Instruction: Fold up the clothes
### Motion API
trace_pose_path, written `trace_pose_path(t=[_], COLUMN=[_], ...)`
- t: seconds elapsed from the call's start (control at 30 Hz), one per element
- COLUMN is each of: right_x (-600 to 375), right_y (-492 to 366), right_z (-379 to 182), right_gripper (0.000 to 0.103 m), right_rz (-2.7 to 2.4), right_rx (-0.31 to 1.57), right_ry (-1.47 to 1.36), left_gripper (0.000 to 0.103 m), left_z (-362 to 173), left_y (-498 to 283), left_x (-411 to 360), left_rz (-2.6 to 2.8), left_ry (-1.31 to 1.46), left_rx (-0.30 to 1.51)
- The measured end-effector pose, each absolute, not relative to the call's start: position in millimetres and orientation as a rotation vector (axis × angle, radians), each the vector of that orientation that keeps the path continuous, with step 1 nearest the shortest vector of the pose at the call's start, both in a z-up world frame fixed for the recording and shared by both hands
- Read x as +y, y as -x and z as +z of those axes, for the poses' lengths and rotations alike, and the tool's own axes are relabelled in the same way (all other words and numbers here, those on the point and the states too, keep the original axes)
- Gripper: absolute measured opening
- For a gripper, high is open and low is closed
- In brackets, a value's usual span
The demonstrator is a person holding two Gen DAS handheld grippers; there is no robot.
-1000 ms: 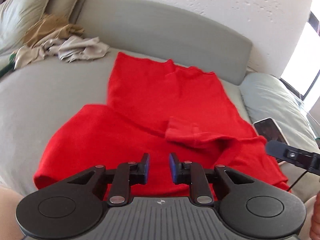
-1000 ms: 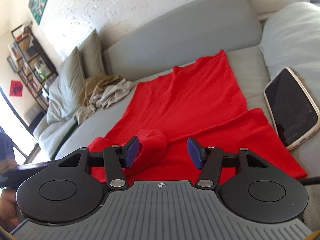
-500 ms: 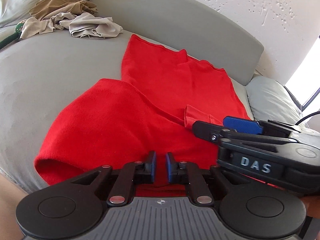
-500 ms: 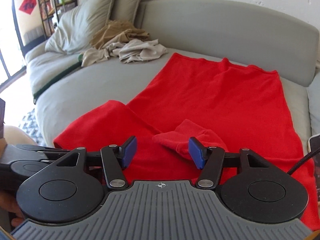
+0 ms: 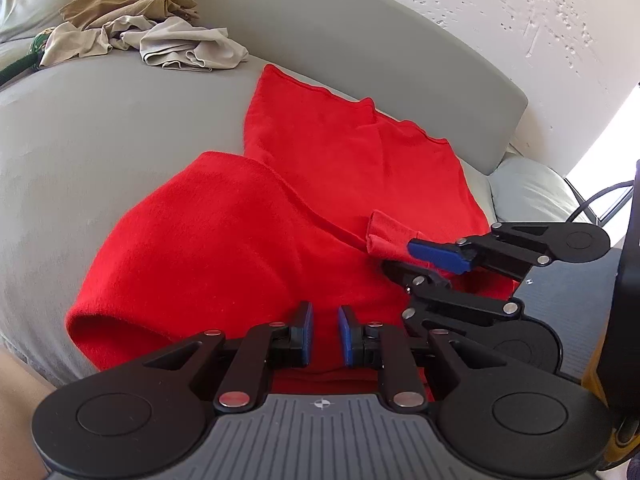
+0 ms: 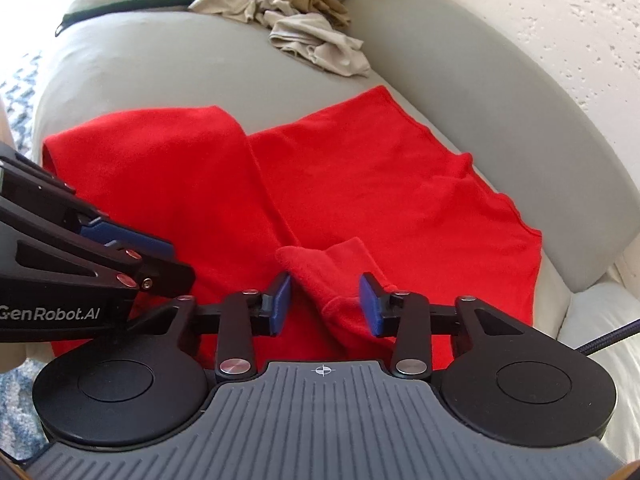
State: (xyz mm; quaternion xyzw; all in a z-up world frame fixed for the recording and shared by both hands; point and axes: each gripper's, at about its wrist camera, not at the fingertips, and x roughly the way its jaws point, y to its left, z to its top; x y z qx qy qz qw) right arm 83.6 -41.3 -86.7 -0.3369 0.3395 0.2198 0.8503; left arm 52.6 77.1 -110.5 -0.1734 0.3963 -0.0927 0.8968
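A red garment (image 5: pixel 344 168) lies spread on the grey sofa seat (image 5: pixel 92 128), its left part folded over (image 5: pixel 208 240); it also shows in the right wrist view (image 6: pixel 360 184). A small folded red flap (image 6: pixel 328 268) sticks up near its front edge. My left gripper (image 5: pixel 323 334) hovers over the garment's near edge, jaws narrowly apart with nothing between them. My right gripper (image 6: pixel 326 304) is open, its blue pads on either side of the flap without closing on it. Its upper finger (image 5: pixel 438 255) shows in the left wrist view beside the flap (image 5: pixel 388 236).
A heap of beige and tan clothes (image 5: pixel 160 36) lies at the far left of the sofa, also in the right wrist view (image 6: pixel 304 20). The curved grey backrest (image 5: pixel 360 48) runs behind. A pale cushion (image 5: pixel 528 192) sits at the right end.
Both grippers have moved in lower over the garment's front edge. The right gripper has come up to the raised flap. The left jaws narrowed a second ago, then widened slightly.
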Motion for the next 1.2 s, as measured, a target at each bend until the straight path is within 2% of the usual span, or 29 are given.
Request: trace_pose_path(t=[0.03,0.07,0.2,0.37,0.5,0.63,0.73,0.87,1.0,1.03,1.1,1.13,1.17,1.2], right_x=[-40.6,-41.8,-76.8,-179.1,-271.5,-312.4,-324.0,-324.0,-317.5,-315.5,-309.7,-306.6,-303.6,-300.7], right_y=[-83.1,-81.9,-79.4,-72.5,-63.5,-50.4,-41.7,-43.4,-52.6,-55.0,-57.0,-57.9,-58.7,-58.7], right_z=[-87.7,-85.5,-51.5,-13.5,-47.8,-96.4,-111.1,-114.0,-112.8,-112.9,-111.9,-111.4,-110.9,-109.6], right_gripper=[0.013,0.009,0.008,0.006,0.006,0.006,0.013,0.047,0.048,0.047,0.037,0.021,0.012,0.011], right_rz=[0.459,0.450,0.381,0.163,-0.046,-0.104,-0.029,0.047,0.052,0.052,0.060,0.065,0.069,0.075], right_rx=[0.705,0.691,0.659,0.637,0.742,0.855,0.817,0.777,0.752,0.748,0.757,0.762,0.767,0.764], right_ry=[0.725,0.714,0.444,-0.100,-0.534,-0.663,-0.727,-0.779,-0.728,-0.709,-0.644,-0.609,-0.575,-0.544], left_gripper=[0.019,0.019,0.019,0.019,0.019,0.019,0.019,0.019,0.019,0.019,0.019,0.019,0.019,0.019], left_z=[-110.4,-110.5,-111.0,-110.5,-109.5,-108.6,-107.8,-106.6,-106.2,-105.9,-105.6,-105.5,-105.4,-105.3], left_y=[-52.0,-51.8,-52.2,-51.9,-50.0,-48.3,-47.5,-44.9,-43.5,-43.1,-42.8,-42.7,-42.5,-42.3], left_x=[76.3,76.3,77.7,75.5,72.4,69.4,67.5,66.0,63.6,62.3,60.6,59.7,58.8,58.0], left_rz=[-0.193,-0.193,-0.188,-0.182,-0.180,-0.177,-0.174,-0.167,-0.155,-0.153,-0.151,-0.150,-0.149,-0.148], left_ry=[0.355,0.352,0.361,0.351,0.323,0.295,0.277,0.272,0.268,0.263,0.249,0.242,0.235,0.228], left_rx=[0.819,0.818,0.819,0.817,0.812,0.805,0.796,0.789,0.786,0.785,0.783,0.781,0.780,0.779])
